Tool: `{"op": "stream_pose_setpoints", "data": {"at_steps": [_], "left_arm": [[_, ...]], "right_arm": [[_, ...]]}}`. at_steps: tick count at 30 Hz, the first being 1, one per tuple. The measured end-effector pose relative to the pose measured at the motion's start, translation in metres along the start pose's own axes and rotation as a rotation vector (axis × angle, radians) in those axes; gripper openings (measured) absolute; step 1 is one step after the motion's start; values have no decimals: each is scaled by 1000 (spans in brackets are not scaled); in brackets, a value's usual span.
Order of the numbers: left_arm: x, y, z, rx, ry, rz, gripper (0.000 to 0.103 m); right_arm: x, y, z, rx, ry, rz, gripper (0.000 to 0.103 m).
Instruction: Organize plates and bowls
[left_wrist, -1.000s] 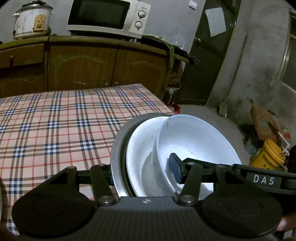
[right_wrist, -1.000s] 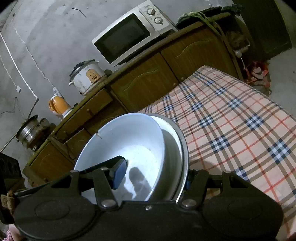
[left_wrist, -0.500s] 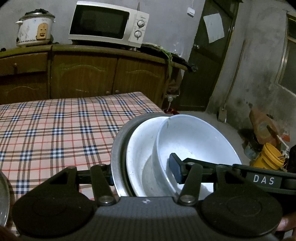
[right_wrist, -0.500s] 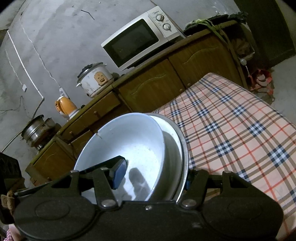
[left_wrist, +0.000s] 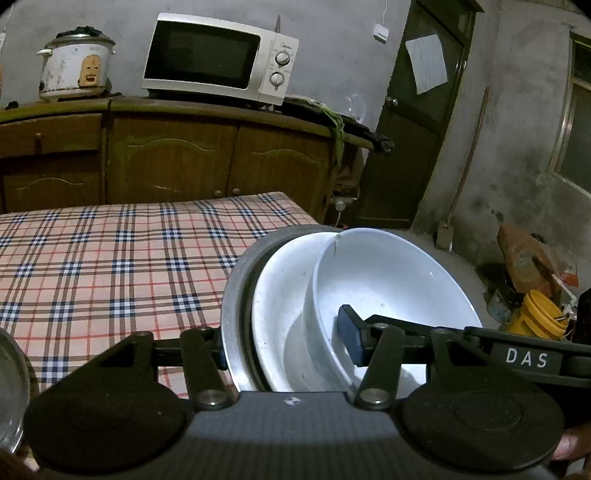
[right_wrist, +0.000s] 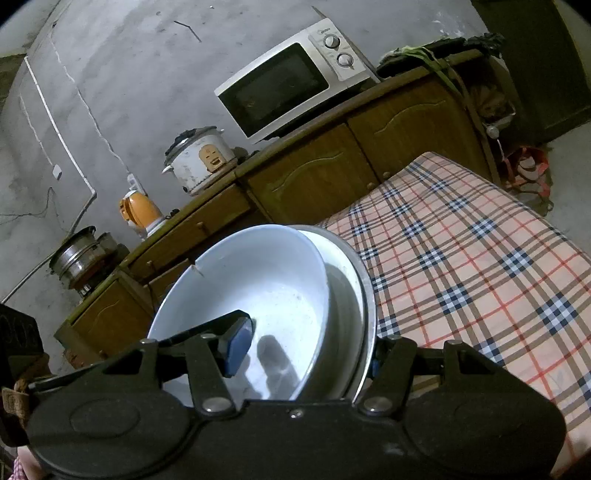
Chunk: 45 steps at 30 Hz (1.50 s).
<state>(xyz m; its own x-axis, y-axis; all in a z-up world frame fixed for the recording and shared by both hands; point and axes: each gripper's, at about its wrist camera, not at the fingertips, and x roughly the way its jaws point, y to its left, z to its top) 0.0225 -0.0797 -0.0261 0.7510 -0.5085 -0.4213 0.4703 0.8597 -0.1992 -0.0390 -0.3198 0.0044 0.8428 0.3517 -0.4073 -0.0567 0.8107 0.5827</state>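
Left gripper (left_wrist: 286, 341) clamping stack: white ceramic bowl (left_wrist: 391, 280) nesting in white plate (left_wrist: 280, 302), round metal dish (left_wrist: 232, 314) | right gripper (right_wrist: 304, 345) gripping same stack's opposite edge | stack hanging tilted beside plaid tablecloth (left_wrist: 110, 258).

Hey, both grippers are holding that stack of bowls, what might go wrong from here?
1. The white ceramic bowl sits loose and off-centre in the wider white bowl and grey metal basin; tilting could slide it out.
2. The left gripper and right gripper share the stack beyond the plaid tablecloth; uneven motion could drop it on the floor.
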Motion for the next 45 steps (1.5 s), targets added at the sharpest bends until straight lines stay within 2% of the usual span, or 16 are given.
{"op": "stream_pose_setpoints", "data": {"at_steps": [45], "left_arm": [[-42,2,-6,-16,-58,39,54]], "right_arm": [[-16,32,-9,-57,-4,53,73]]}}
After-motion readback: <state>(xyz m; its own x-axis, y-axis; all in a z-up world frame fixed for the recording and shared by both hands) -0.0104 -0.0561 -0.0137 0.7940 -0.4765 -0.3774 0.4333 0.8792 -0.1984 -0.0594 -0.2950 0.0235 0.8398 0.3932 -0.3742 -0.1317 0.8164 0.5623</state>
